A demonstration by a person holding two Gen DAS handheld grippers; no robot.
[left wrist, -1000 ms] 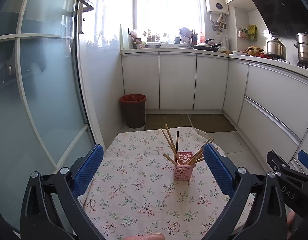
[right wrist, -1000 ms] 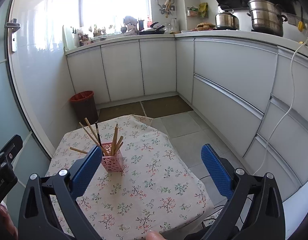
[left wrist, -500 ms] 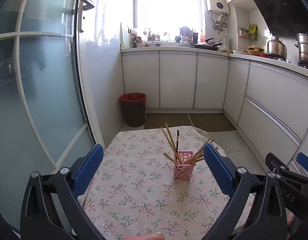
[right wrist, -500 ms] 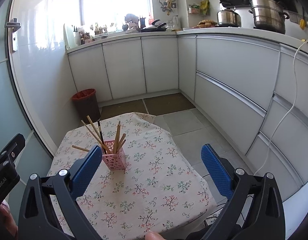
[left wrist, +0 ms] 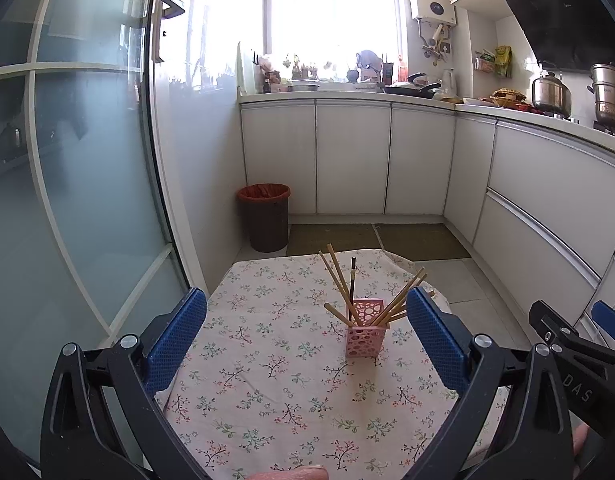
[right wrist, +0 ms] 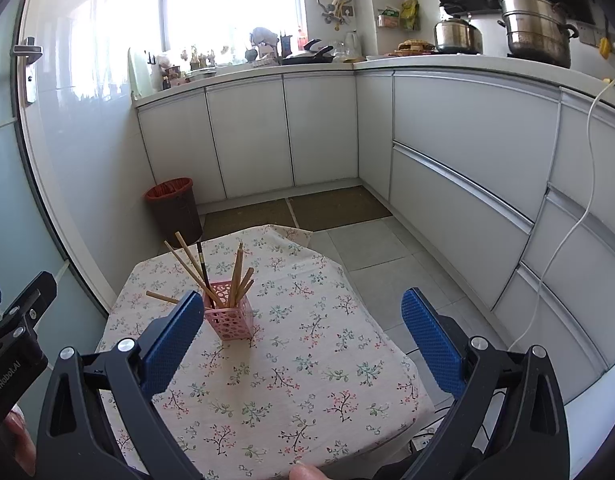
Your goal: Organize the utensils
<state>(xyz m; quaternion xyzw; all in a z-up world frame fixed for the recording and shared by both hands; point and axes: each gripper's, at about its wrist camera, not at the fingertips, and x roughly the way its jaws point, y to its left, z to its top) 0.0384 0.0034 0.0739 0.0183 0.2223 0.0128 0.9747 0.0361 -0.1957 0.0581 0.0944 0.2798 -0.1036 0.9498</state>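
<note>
A pink perforated holder stands upright on a small table with a floral cloth. Several wooden chopsticks and one dark one lean out of it. My left gripper hangs open above the near side of the table, with nothing between its blue pads. My right gripper is also open and empty; its left pad sits just in front of the holder in the right wrist view. The right gripper's tip shows at the right edge of the left wrist view.
A brown bin with a red liner stands on the floor beyond the table. White cabinets line the back and right walls, with pots on the counter. A glass door is close on the left.
Both cameras have drifted slightly back and up, so the table and holder sit a little farther away. Both grippers stay open and empty.
</note>
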